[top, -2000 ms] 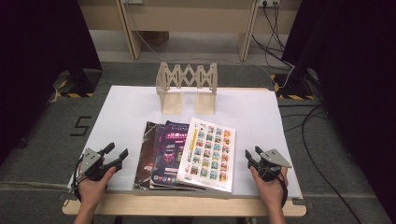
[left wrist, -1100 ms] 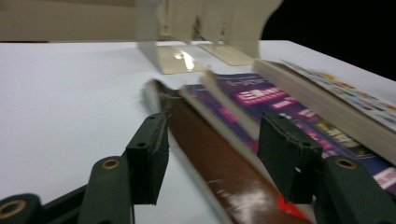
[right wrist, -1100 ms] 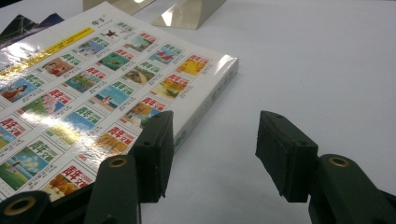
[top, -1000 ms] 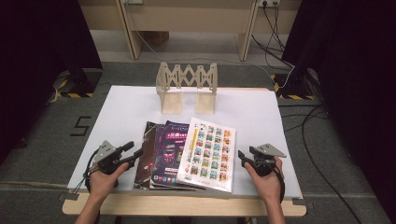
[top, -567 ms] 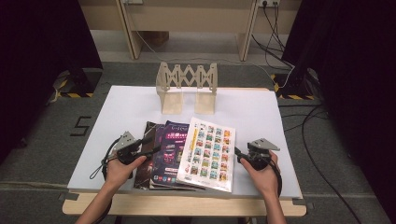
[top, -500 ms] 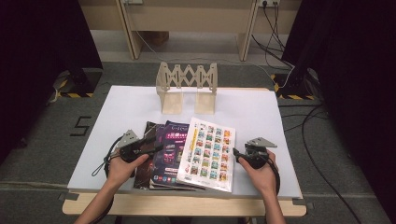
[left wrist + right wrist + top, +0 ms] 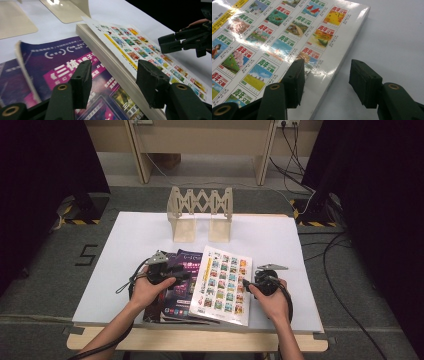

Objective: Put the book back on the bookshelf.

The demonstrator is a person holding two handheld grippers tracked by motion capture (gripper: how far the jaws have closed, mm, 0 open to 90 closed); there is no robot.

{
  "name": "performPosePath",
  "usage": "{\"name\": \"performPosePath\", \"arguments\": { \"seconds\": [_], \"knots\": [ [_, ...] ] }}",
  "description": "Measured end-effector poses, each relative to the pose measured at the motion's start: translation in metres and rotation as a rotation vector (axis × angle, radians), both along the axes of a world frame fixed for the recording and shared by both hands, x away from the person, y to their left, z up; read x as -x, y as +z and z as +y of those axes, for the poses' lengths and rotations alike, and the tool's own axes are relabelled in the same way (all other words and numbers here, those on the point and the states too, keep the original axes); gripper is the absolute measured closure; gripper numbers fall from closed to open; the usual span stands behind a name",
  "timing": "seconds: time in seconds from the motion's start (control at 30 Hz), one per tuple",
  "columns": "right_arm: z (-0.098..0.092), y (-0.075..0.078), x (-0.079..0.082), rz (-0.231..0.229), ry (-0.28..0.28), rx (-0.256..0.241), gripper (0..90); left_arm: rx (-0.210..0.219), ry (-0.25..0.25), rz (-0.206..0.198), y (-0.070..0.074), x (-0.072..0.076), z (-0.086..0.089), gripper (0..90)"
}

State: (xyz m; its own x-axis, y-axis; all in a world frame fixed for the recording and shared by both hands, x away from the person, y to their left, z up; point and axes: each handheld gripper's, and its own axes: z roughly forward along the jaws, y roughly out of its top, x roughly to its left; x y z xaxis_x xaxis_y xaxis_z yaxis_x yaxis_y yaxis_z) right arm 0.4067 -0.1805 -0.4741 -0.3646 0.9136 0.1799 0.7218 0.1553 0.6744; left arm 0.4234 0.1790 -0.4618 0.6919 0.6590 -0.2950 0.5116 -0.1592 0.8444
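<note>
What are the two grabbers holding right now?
Nothing. The left gripper is open over the purple magazine, the right gripper open at the white book's edge.

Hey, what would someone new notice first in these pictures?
Probably the thick white book with a grid of colourful picture tiles, lying at the table's near edge, partly over a purple magazine. An open left claw and right claw flank it, and a pale wooden accordion rack stands behind.
</note>
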Motion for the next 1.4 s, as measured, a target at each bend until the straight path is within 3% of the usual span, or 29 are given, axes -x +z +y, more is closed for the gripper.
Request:
{"name": "performPosePath", "arguments": {
  "seconds": [0.2, 0.27, 0.3, 0.33, 0.4, 0.87, 1.13, 1.4],
  "knots": [
    [-0.002, -0.001, -0.001, 0.026, 0.004, -0.027, 46.0, 0.004, -0.033, 0.059, -0.007, -0.009, -0.018, 42.5],
    [-0.002, -0.002, -0.002, 0.063, 0.027, -0.077, 45.6, 0.009, -0.032, 0.066, -0.008, -0.01, -0.02, 42.2],
    [-0.002, -0.002, -0.002, 0.063, 0.027, -0.077, 45.6, 0.016, -0.026, 0.077, -0.01, -0.011, -0.021, 42.2],
    [-0.002, -0.006, -0.002, 0.08, 0.022, -0.123, 44.2, 0.014, -0.02, 0.093, -0.012, -0.012, -0.024, 42.1],
    [-0.002, -0.007, -0.002, 0.088, 0.015, -0.14, 43.9, 0.011, -0.021, 0.099, -0.014, -0.013, -0.027, 42.1],
    [0.004, -0.006, 0.002, 0.077, -0.019, -0.121, 45.2, 0.027, -0.014, 0.165, -0.02, -0.016, -0.034, 44.6],
    [0.011, -0.005, 0.005, 0.086, -0.023, -0.131, 47.9, 0.021, -0.011, 0.17, -0.02, -0.014, -0.031, 45.5],
    [0.014, -0.004, 0.007, 0.091, -0.016, -0.128, 48.5, 0.04, 0.017, 0.218, -0.021, -0.01, -0.027, 47.3]
  ]
}}
